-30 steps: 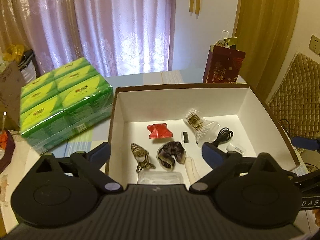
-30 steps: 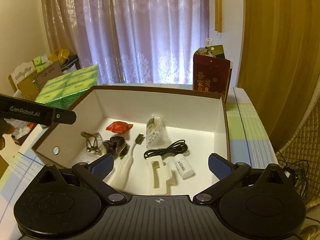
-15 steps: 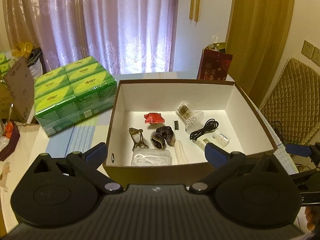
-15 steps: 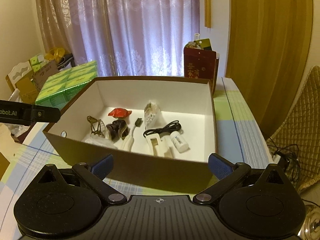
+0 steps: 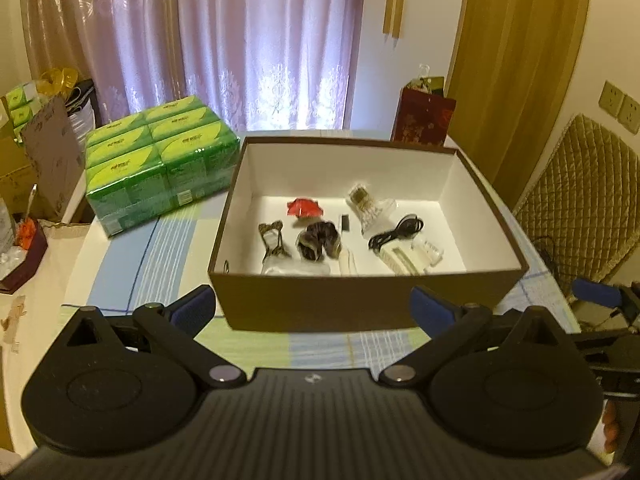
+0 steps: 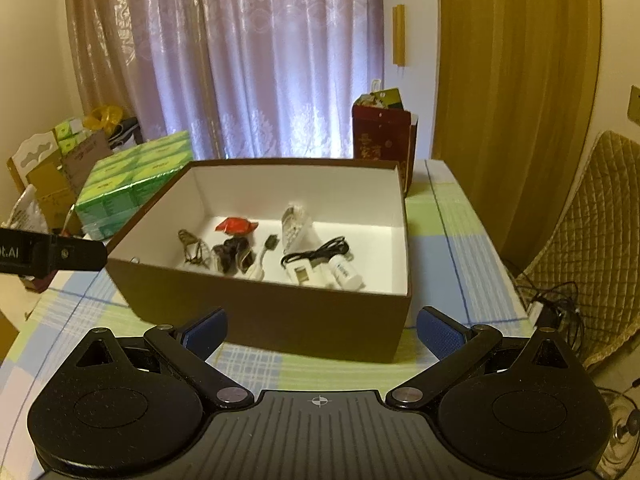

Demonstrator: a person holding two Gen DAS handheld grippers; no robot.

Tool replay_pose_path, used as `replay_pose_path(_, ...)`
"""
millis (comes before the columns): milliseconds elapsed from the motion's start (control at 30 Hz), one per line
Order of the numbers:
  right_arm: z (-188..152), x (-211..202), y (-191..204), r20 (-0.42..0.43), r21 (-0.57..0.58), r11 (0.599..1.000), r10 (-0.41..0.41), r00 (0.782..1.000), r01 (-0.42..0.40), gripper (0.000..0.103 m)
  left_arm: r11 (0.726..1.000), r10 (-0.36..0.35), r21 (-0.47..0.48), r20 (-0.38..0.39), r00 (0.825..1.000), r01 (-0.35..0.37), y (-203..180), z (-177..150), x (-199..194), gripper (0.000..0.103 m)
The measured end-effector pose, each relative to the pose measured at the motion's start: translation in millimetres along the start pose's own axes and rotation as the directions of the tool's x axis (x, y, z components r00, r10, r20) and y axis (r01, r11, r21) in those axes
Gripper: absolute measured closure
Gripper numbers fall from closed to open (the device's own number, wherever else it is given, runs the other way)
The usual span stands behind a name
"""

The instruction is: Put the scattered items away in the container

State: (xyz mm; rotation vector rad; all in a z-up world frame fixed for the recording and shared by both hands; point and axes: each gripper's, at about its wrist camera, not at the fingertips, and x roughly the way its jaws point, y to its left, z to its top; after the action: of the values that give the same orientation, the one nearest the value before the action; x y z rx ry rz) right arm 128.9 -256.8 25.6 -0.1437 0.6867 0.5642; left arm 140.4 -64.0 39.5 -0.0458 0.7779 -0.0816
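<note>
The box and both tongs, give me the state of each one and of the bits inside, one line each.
Brown box: open, no lid on, upright on the table.
Left tongs: open, empty, in front of the box.
Right tongs: open, empty, in front of the box.
Red wrapper: crumpled, on the box floor.
Black cable: loosely coiled, in the box.
Small white bottle: lying on its side, in the box.
Green tissue pack: wrapped, outside the box.
</note>
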Motion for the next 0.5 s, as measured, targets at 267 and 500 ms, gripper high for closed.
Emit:
replay_pose_path(267, -5.6, -13.4, 5.8, -0.014, -0.022, 1.0, 0.005, 1.0, -0.005, 0.0, 1.0, 0.03, 0.008, -0.005, 1.0, -0.03, -6.9, -15.7, -16.4, 0.001)
replay_pose_path(500, -10.2, -21.9, 8.1, -0.03, -0.025, 0.999, 0.026, 0.999, -0.027, 0.0, 0.999, 0.041, 0.002, -0.013, 0.999, -0.041, -12.1, -25.8, -32.4, 0.001)
